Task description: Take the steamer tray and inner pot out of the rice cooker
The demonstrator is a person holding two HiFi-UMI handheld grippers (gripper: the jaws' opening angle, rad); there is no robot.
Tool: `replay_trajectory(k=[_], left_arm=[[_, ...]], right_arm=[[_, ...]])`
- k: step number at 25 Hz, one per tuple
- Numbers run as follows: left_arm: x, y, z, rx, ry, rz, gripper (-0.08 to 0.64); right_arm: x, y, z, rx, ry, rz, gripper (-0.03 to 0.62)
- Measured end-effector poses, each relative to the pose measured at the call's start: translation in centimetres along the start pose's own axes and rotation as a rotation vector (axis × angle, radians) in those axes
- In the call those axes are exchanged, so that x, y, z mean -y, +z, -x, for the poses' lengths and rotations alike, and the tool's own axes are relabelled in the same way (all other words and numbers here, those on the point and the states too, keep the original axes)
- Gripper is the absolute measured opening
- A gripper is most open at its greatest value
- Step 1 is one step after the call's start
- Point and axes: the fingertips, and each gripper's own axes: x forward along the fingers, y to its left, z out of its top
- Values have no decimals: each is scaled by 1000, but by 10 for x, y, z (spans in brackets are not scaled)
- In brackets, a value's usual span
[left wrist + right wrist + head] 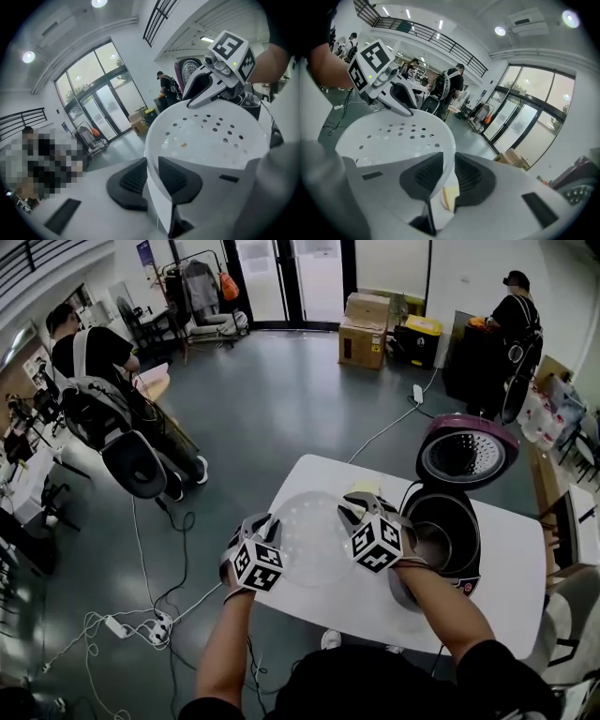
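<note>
head view: the steamer tray [314, 538] hangs level between both claws, left gripper [265, 524] pinched shut on its left rim, right gripper [356, 512] on its right rim, over the table [511, 563] left of the rice cooker [473, 521]. the inner pot [433, 545] sits inside, nearer the right one.
</note>
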Motion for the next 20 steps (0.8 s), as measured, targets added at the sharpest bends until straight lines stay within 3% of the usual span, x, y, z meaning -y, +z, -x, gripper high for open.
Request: replay_trajectory(k=[7,20], left_arm=[[-4,-63,-15,-82,-33,37,72],[32,-162,-85,-200,-124,116,66]], right_arm=[[-50,-14,-55,-63,84,-44,77],[-121,-88,-142,-173,188,-125,69]])
